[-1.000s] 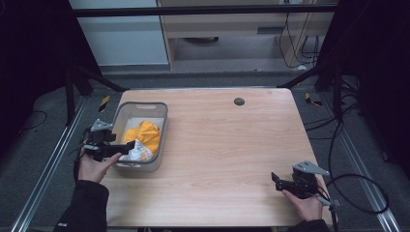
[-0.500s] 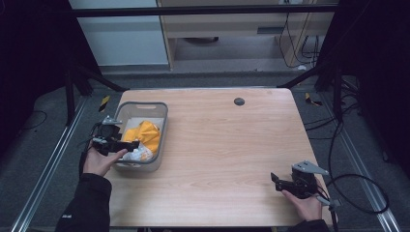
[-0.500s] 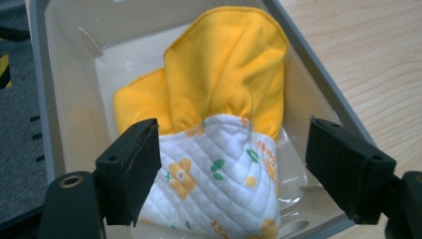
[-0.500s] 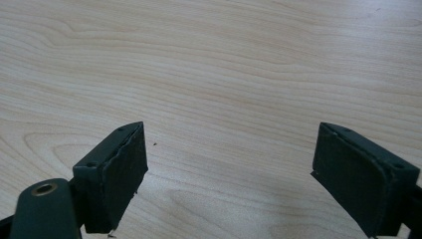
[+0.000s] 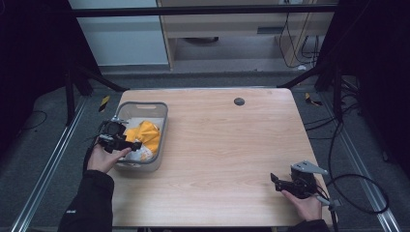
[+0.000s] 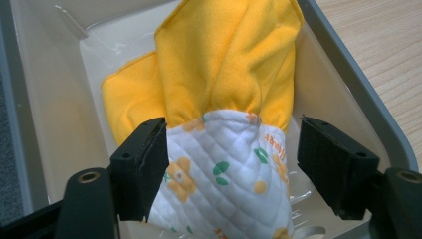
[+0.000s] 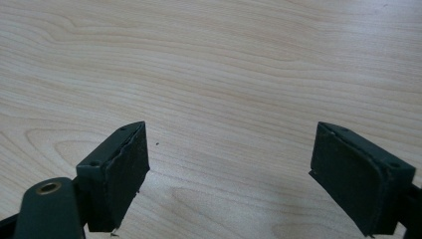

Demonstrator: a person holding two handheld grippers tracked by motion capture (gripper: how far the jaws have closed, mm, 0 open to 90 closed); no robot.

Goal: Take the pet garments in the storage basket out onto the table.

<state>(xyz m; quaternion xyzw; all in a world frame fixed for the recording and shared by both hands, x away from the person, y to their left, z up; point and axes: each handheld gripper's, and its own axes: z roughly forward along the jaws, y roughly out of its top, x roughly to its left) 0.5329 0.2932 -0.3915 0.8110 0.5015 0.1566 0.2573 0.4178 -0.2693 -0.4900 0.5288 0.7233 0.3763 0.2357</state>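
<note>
Yellow cloth (image 6: 224,64) — left gripper (image 6: 231,159) has advanced, jaws straddling it.

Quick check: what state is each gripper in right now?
Left gripper: open, jaws straddling the yellow and white quilted cloth in the grey bin, not clamped.
Right gripper: open, empty, over the table.

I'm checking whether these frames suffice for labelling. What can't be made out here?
- Bin floor, left gripper view: covered by the yellow cloth and quilted floral fabric.
- Whether they are one item: unclear.
- Dark disc, high view: too small to identify.
- Right gripper, high view: opening too small to see.
</note>
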